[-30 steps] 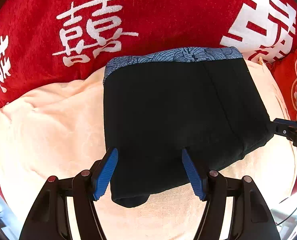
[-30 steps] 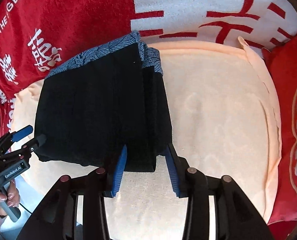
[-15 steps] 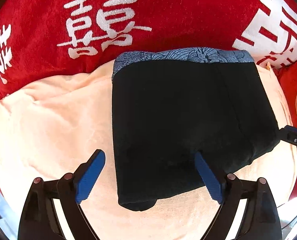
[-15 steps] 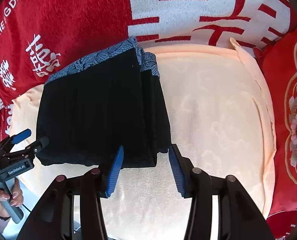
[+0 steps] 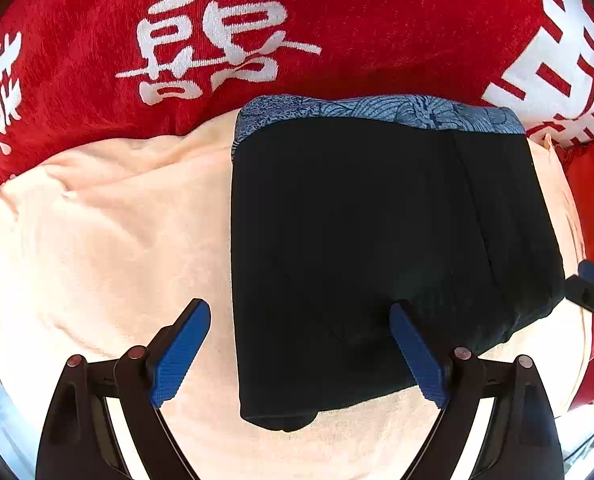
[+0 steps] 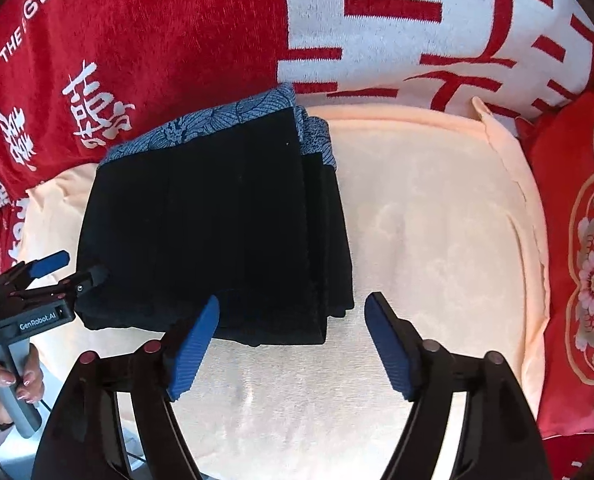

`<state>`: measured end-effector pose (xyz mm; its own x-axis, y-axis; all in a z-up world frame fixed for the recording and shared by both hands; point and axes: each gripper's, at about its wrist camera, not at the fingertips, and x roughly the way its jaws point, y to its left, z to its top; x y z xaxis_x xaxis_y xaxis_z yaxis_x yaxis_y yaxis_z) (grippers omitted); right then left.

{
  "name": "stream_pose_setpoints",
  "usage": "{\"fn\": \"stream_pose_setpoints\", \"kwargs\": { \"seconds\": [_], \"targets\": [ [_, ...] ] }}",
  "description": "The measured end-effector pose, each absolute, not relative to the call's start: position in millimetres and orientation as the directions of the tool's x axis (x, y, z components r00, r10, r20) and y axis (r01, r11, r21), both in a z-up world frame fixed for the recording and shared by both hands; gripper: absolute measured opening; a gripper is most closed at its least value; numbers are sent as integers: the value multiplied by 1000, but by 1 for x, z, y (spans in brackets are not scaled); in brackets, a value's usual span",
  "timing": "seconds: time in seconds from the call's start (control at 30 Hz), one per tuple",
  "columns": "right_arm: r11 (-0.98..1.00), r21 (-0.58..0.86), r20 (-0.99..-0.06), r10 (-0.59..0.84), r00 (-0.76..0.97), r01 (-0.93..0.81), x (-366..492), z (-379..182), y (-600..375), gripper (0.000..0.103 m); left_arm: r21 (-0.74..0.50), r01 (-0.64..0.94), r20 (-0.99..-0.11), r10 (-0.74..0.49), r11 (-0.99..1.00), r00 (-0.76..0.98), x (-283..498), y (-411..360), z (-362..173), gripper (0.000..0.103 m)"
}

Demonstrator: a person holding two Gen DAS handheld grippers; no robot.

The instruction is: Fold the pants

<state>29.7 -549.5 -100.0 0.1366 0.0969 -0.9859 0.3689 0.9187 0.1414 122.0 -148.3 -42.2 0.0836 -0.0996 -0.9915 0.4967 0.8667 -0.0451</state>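
The black pants (image 5: pixel 377 240) lie folded into a compact rectangle on a peach towel (image 5: pixel 97 240), with the blue patterned waistband (image 5: pixel 377 110) at the far edge. My left gripper (image 5: pixel 299 308) points down over the near left corner, open, its blue pads clear of the cloth. In the right wrist view the pants (image 6: pixel 209 232) show stacked layers along their right edge. My right gripper (image 6: pixel 293 300) hangs over the near right corner, its jaws opening with the corner below and between them, untouched. The left gripper (image 6: pixel 79 266) shows at the pants' left edge.
A red blanket with white characters (image 5: pixel 377 20) covers the surface behind and around the towel. A red cushion with a floral pattern (image 6: pixel 577 260) lies at the right. A person's hand (image 6: pixel 13 376) holds the left gripper's handle. Bare towel (image 6: pixel 437 240) spreads right of the pants.
Both grippers' jaws have spread wide and let go of the pants' near edge. The folded pants have stayed in place on the towel.
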Motion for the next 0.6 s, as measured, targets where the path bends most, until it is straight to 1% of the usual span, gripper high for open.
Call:
{"fn": "stream_pose_setpoints", "kwargs": {
  "seconds": [0.07, 0.1, 0.13, 0.27, 0.4, 0.47, 0.6],
  "targets": [
    [917, 157, -985, 117, 130, 366, 29, -103, -552, 79, -55, 487, -991, -106, 872, 77, 127, -147, -43, 93],
    [919, 166, -984, 128, 128, 359, 29, -104, -553, 80, -55, 480, -992, -103, 875, 74, 131, -146, -43, 103],
    [922, 170, -983, 134, 127, 347, 29, -105, -553, 80, -47, 472, -993, -91, 880, 70, 134, -145, -44, 103],
    [931, 174, -982, 142, 121, 320, 30, -110, -556, 81, -93, 424, -992, -120, 901, 37, 151, -139, -48, 103],
    [913, 217, -975, 184, 125, 346, 32, -118, -565, 81, -151, 368, -987, -162, 917, -1, 168, -129, -52, 103],
    [899, 243, -969, 207, 136, 364, 32, -120, -572, 82, -160, 346, -986, -167, 924, -12, 177, -124, -54, 103],
    [876, 282, -959, 240, 152, 391, 37, -127, -589, 82, -191, 346, -981, -191, 919, -33, 192, -121, -58, 103]
  ]
}}
